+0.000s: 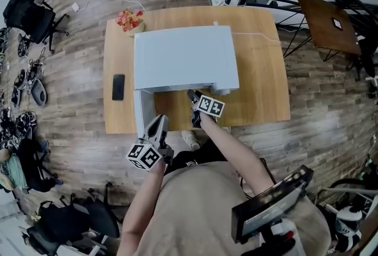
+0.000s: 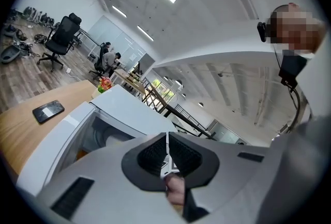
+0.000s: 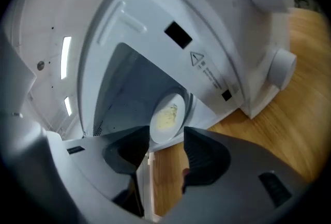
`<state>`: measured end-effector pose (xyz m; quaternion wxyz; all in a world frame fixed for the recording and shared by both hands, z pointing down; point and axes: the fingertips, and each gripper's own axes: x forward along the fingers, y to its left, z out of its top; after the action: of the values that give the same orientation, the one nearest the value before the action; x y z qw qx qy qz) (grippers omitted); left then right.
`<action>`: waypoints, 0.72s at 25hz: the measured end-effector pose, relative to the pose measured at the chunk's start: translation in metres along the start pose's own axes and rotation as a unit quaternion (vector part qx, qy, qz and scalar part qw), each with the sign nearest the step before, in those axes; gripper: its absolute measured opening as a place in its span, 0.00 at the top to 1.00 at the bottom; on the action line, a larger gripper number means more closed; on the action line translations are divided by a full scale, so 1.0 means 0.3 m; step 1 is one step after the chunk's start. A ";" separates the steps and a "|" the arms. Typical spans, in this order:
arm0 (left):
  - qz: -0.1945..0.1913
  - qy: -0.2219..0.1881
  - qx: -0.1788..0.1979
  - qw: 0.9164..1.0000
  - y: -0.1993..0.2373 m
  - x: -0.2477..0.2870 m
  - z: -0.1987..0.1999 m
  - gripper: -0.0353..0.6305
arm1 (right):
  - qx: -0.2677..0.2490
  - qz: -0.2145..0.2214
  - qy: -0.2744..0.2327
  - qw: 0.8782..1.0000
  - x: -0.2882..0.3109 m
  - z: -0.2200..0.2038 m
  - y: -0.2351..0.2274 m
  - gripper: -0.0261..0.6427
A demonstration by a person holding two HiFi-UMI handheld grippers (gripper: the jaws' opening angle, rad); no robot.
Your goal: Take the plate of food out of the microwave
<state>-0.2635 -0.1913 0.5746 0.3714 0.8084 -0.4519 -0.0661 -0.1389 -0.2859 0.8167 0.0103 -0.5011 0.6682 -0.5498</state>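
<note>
A white microwave (image 1: pixel 183 60) stands on the wooden table (image 1: pixel 260 71), its door (image 1: pixel 143 112) swung open to the left. Inside it, in the right gripper view, a white plate (image 3: pixel 166 117) with yellowish food lies on the cavity floor. My right gripper (image 1: pixel 194 97) is at the microwave's opening; its jaws (image 3: pixel 165 138) stand open just short of the plate, with nothing between them. My left gripper (image 1: pixel 156 126) hovers by the outer end of the open door. Its jaws (image 2: pixel 166 151) are shut and hold nothing.
A black phone (image 1: pixel 118 87) lies on the table left of the microwave. A small pot of flowers (image 1: pixel 130 19) stands at the back left corner. Bare tabletop shows in front of the microwave and to its right. Office chairs and bags stand on the floor at the left.
</note>
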 end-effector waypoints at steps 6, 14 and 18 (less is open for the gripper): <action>0.004 0.016 0.012 1.000 0.032 0.008 -0.001 0.94 | 0.009 -0.043 -0.012 0.999 0.121 -0.009 -0.051 0.68; 0.014 0.012 0.012 1.000 0.064 -0.033 0.015 0.94 | 0.012 -0.074 -0.035 0.997 0.200 -0.004 -0.087 0.68; 0.020 0.011 0.009 1.000 0.087 -0.078 0.019 0.94 | 0.006 -0.087 -0.025 0.996 0.213 -0.020 -0.084 0.71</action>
<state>-0.2974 -0.1843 0.5824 0.3706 0.8031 -0.4642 -0.0462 -0.1576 -0.3224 0.8724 -0.0184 -0.5708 0.6182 -0.5400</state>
